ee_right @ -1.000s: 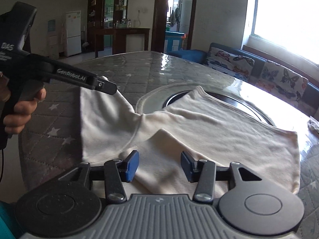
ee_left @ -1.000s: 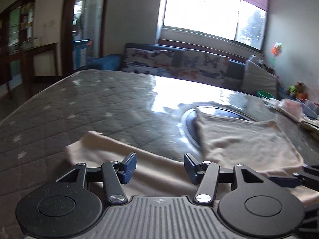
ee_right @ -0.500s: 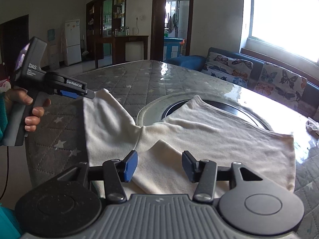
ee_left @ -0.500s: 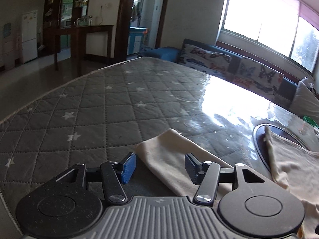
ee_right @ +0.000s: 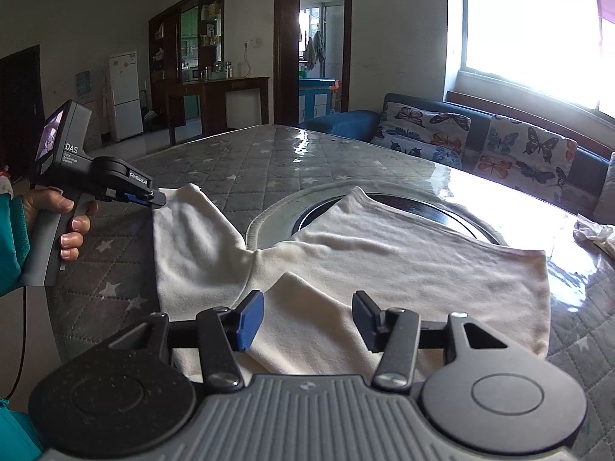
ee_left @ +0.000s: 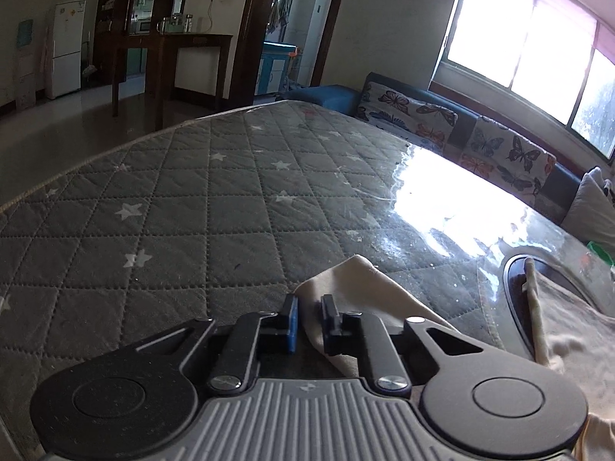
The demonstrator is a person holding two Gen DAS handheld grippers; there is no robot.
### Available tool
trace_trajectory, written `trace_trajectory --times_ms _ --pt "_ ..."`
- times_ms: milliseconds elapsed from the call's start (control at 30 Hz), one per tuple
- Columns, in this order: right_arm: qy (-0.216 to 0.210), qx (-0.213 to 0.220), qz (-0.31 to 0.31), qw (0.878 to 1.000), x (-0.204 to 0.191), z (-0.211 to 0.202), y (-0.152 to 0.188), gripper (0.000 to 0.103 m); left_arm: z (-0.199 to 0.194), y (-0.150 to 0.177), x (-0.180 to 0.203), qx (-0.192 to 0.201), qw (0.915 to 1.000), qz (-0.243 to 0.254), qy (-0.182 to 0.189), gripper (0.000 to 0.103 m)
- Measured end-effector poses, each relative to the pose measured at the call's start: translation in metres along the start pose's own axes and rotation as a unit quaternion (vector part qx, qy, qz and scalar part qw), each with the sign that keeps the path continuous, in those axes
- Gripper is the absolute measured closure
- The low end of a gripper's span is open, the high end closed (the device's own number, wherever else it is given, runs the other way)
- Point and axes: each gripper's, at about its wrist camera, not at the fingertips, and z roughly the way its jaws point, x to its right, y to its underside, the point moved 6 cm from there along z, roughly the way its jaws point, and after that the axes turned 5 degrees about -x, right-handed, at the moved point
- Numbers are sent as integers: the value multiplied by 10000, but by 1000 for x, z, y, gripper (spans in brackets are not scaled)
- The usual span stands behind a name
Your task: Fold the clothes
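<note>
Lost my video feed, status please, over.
Left gripper shut on cream garment sleeve corner. Right gripper open over near fold. Nothing in the way.

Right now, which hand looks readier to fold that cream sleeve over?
The left. Its tongs have nearly closed around the sleeve tip of the cream garment, while the right tongs hover wide open, gripping nothing.

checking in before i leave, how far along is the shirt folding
Early. Done: the right sleeve already lies folded over the shirt, which is spread flat on the table. In hand: the left gripper has its jaws nearly closed around the left sleeve tip, while the right gripper hovers open. Left: fold that sleeve in, then fold the body.
</note>
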Motion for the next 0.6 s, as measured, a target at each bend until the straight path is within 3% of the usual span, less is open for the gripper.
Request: trace_trajectory --times_ms 333,600 --pt "123 128 252 9995 14 -12 1 51 -54 -16 37 618 9922 152 1075 97" --pt "241 241 545 9979 30 -24 6 51 -107 -22 111 834 9702 766 2141 97"
